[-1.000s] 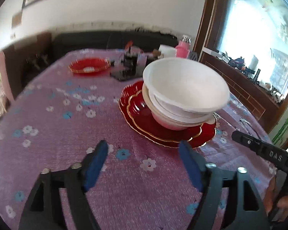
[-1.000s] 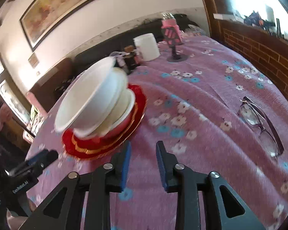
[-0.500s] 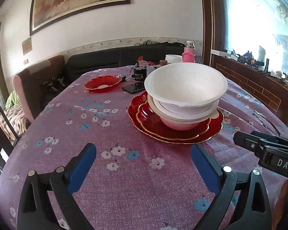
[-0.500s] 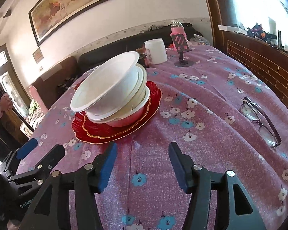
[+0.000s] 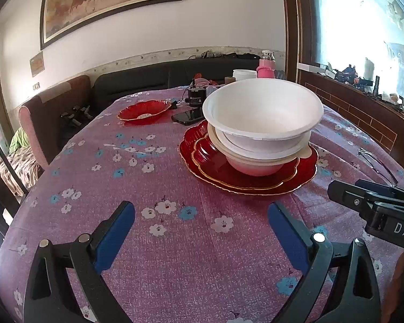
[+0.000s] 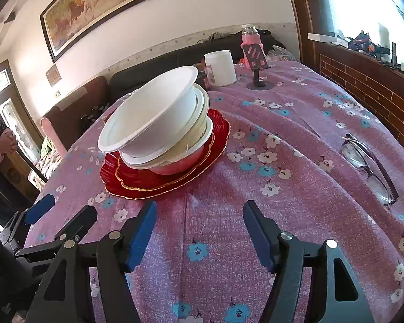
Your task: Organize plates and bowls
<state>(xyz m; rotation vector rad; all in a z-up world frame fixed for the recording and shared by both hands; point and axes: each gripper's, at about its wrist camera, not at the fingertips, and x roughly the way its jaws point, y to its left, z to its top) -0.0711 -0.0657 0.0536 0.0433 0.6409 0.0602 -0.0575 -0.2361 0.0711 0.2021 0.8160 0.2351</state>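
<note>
A stack of white bowls [image 5: 262,113] sits nested on red plates [image 5: 256,177] toward the middle of the tabletop [image 5: 153,242], the top bowl tilted. Another red plate [image 5: 144,109] lies apart near the far edge, beside a phone [image 5: 187,115]. Glasses [image 6: 369,167] rest by the right edge. The left gripper [image 5: 201,228] hangs released at the near edge, nothing between its jaws. The right gripper [image 6: 199,231] hovers near the plates with its jaws opening, also empty.

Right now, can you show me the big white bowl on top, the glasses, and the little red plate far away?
big white bowl [image 5: 264,107], left wrist view, inside wall.
glasses [image 6: 354,157], right wrist view, near lens.
little red plate [image 5: 144,109], left wrist view, middle.
</note>
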